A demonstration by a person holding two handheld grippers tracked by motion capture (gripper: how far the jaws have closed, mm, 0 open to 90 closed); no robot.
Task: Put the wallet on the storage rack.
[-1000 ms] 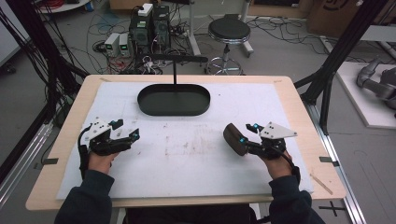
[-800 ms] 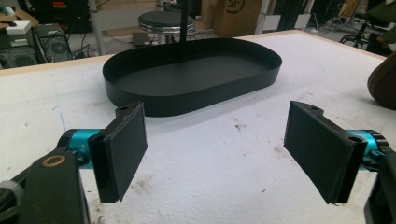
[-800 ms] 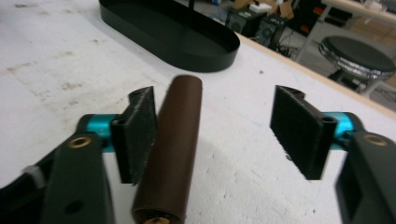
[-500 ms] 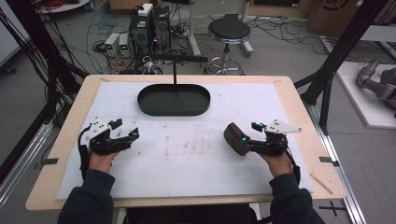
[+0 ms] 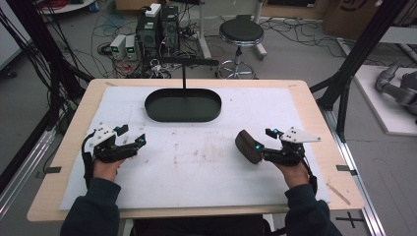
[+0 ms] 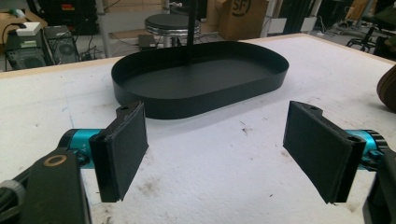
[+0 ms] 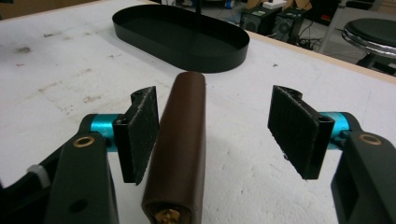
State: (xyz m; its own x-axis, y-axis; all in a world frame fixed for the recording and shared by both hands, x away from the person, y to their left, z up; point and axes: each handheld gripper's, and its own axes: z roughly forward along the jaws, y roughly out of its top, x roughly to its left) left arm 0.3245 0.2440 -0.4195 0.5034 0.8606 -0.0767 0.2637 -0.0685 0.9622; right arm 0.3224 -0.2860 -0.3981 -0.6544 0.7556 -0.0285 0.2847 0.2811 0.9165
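the left hand-held gripper point(image 6: 224, 154) has its black jaws spread wide over the white-covered bench point(image 6: 210, 177), nothing between them. ahead sits an empty black oval tray point(image 6: 201, 79), and a brown object point(image 6: 387, 88) shows at the right edge.

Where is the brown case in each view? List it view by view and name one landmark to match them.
High view: brown case right of centre, over the white cover.
Left gripper view: at the right edge, mid-height, cut off by the frame.
Right gripper view: bottom centre, inside the open right claw, against the pad at picture left.
Shared landmark: the black oval tray.
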